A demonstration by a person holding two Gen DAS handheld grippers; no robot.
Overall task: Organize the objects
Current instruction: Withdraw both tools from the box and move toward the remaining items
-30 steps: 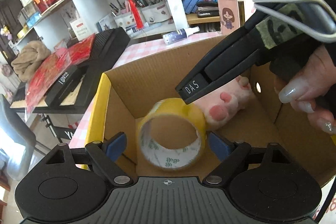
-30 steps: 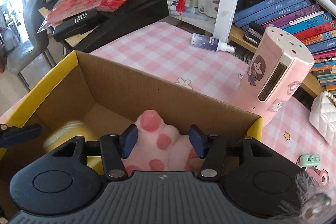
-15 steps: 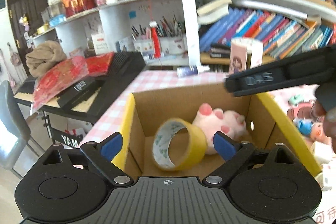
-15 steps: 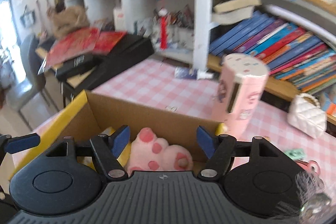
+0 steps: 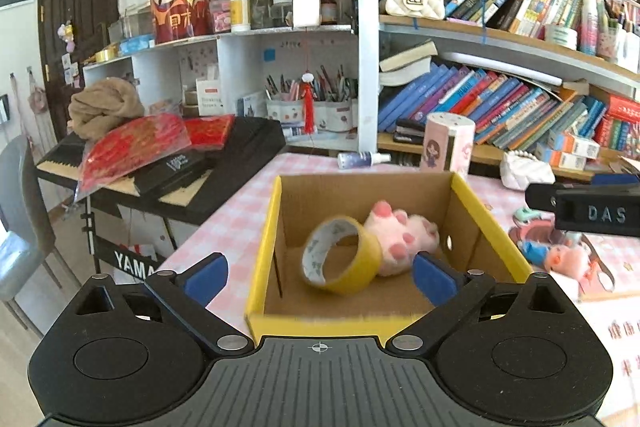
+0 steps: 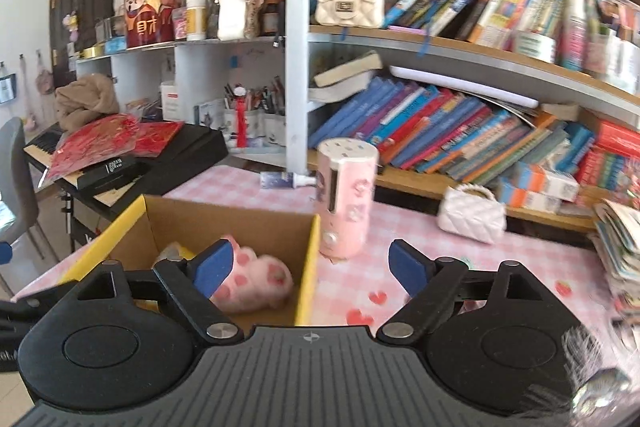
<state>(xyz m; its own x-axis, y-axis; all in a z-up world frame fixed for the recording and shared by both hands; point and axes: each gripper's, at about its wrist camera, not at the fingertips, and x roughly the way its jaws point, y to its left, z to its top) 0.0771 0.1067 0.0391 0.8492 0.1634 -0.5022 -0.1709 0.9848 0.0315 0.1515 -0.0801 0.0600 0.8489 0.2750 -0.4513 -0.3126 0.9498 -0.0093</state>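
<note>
Your left gripper (image 5: 319,277) has its fingers spread wide and empty, low in the frame above the cardboard box (image 5: 267,227); your right gripper (image 6: 310,269) is likewise open and holds nothing. Centre frame, the yellow tape roll (image 5: 340,255) leans on the pink plush paw (image 5: 400,235) inside the box. Judging by this, two are stowed; the pink cylinder (image 6: 347,203), white purse (image 6: 472,215) and small toys (image 5: 560,251) on the worktop (image 6: 500,267) remain.

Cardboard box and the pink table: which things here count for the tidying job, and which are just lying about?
Part of the job:
cardboard box
yellow tape roll, in the box
pink plush paw, in the box
pink cylinder, on the table
white purse, on the table
spray bottle, on the table

Just lying about:
books on the shelf
keyboard
pen pots
</note>
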